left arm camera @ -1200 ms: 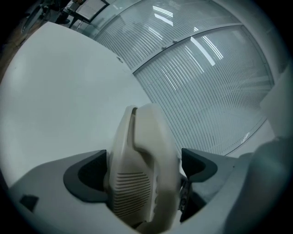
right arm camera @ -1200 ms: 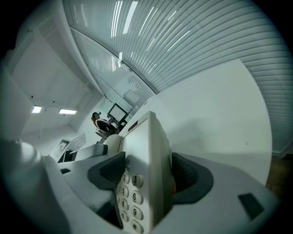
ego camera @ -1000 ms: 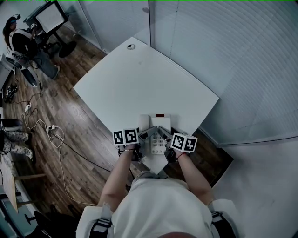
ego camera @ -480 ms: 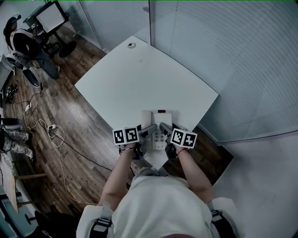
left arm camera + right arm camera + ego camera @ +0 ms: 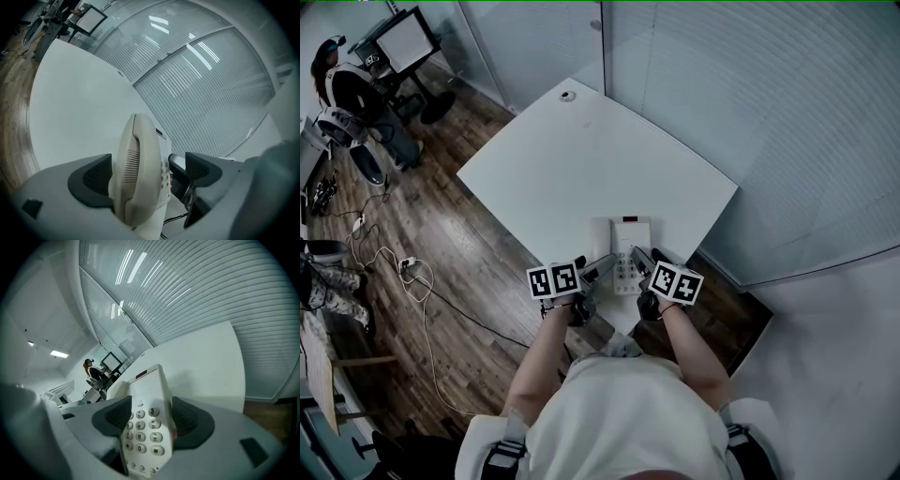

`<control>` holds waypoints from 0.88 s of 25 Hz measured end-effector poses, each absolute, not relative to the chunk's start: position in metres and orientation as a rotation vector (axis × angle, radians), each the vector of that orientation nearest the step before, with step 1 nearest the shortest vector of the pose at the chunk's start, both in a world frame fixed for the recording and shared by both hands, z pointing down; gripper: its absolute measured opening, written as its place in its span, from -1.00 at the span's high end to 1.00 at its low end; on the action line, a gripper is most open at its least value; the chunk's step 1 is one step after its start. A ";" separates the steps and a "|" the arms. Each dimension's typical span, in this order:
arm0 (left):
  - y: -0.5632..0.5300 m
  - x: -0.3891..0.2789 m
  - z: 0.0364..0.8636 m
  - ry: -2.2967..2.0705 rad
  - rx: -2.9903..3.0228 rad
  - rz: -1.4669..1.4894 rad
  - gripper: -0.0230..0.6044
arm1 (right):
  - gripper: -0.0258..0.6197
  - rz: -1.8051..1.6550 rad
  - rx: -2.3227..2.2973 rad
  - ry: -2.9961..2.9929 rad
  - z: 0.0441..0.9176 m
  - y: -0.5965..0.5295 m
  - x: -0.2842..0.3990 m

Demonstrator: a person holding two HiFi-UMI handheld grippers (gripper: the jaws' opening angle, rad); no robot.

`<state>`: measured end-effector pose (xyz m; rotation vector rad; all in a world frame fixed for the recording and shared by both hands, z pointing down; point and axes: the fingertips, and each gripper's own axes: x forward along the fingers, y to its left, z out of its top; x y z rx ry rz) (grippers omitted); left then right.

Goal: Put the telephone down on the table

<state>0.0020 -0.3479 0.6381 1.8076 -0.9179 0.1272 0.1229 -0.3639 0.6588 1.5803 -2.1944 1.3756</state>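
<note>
A cream desk telephone [image 5: 630,246] with a keypad lies near the near corner of the white table [image 5: 581,159]. My left gripper [image 5: 605,265] is at its left side. In the left gripper view the handset [image 5: 138,164] stands between the jaws: the left pad touches it, the right pad stands off it. My right gripper [image 5: 639,258] is at the telephone's right side. Its jaws have just been closing with the keypad [image 5: 147,418] between them: one pad lies over the keys and the other meets the right edge. Whether the telephone rests fully on the table I cannot tell.
A small round fitting [image 5: 568,96] sits at the table's far corner. Glass walls with blinds [image 5: 750,94] stand behind and to the right. Cables [image 5: 403,267] trail over the wooden floor at the left. A seated person [image 5: 342,84] faces a monitor [image 5: 401,37] far left.
The telephone now lies a little farther in from the table's near corner and looks narrower between the grippers. Both marker cubes sit a little farther behind it than before.
</note>
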 end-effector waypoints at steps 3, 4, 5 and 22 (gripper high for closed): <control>-0.338 -0.001 0.633 -0.924 1.827 0.136 -0.70 | 0.06 1.362 1.629 -2.198 0.652 -0.355 0.126; -0.336 -0.003 0.631 -0.929 1.833 0.139 -0.70 | 0.07 1.356 1.641 -2.202 0.649 -0.352 0.126; -0.333 -0.004 0.630 -0.934 1.839 0.139 -0.70 | 0.09 1.349 1.650 -2.206 0.647 -0.350 0.126; -0.262 -0.024 0.609 -0.966 1.919 0.171 -0.14 | 0.45 1.297 1.687 -2.308 0.609 -0.271 0.092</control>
